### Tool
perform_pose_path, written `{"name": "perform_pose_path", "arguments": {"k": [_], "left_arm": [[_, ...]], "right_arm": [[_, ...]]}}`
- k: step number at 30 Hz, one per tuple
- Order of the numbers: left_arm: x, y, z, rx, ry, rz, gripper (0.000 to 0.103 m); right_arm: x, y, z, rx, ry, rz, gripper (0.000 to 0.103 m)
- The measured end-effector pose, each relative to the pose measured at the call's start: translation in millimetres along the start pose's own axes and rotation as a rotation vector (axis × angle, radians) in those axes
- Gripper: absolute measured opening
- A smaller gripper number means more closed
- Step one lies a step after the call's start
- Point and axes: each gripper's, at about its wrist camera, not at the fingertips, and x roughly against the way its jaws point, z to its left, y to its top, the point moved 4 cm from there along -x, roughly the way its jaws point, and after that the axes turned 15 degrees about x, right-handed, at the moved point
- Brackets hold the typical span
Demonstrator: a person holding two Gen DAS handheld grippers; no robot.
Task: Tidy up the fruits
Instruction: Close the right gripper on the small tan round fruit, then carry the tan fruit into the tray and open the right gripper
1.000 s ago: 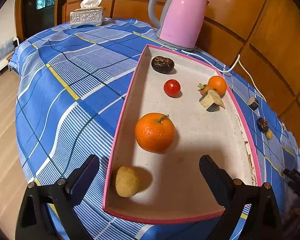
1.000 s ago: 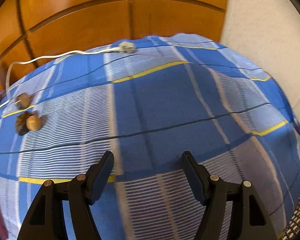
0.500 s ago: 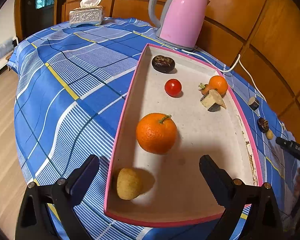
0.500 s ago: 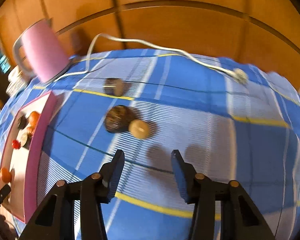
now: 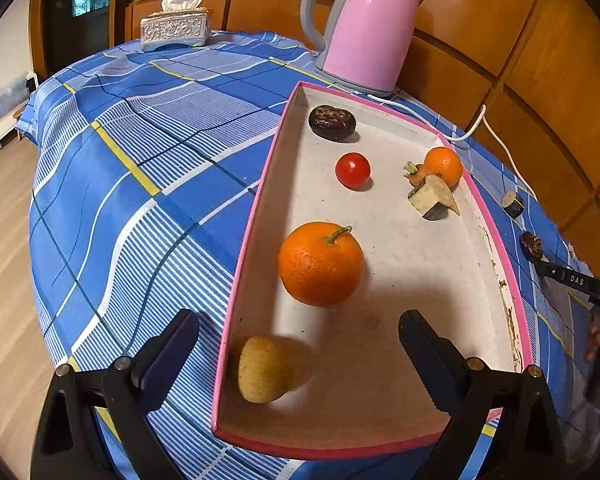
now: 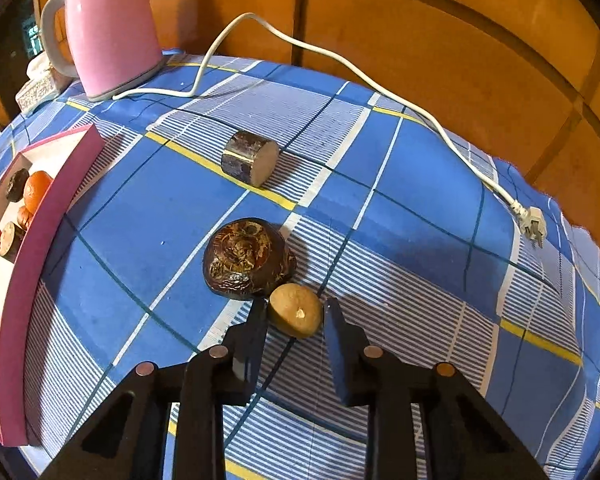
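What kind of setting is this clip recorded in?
Most likely a home room: a table under a blue checked cloth, a pink electric kettle, a tissue box and wood-panelled walls.

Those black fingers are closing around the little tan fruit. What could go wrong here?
The small tan fruit is round and could squirt out as the right gripper closes on it. The dark brown fruit touches it, so the left finger, wedged between them, might nudge it away.
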Motion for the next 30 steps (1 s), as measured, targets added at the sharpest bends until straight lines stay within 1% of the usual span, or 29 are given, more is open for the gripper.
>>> {"name": "perform_pose_path", "arguments": {"k": [5, 12, 15, 21, 26, 30], "left_arm": [[2, 0, -2, -0.010, -0.003, -0.003, 0.101], [5, -2, 2, -0.001, -0.001, 0.000, 0.101], [7, -2, 2, -0.001, -0.002, -0.004, 0.101], [12, -3, 4, -0.005, -0.008, -0.013, 0.101], [14, -3, 6, 0.001, -0.009, -0.014, 0.101], [16, -3, 5, 0.000, -0.013, -0.018, 0.101]], "right_arm": [[2, -6, -3, -0.030, 0.023, -0.019, 0.028], [10, -12, 5, -0.067, -0.002, -0.033, 0.028], [17, -17, 9, -0.089, 0.006, -0.045, 0.028], [31, -28, 31, -0.087, 0.028, -0.066, 0.028], [37, -40, 47, -0.110, 0.066, -0.076, 0.028], [44, -48, 57, -0.122, 0.078, -0.091, 0.028]]}}
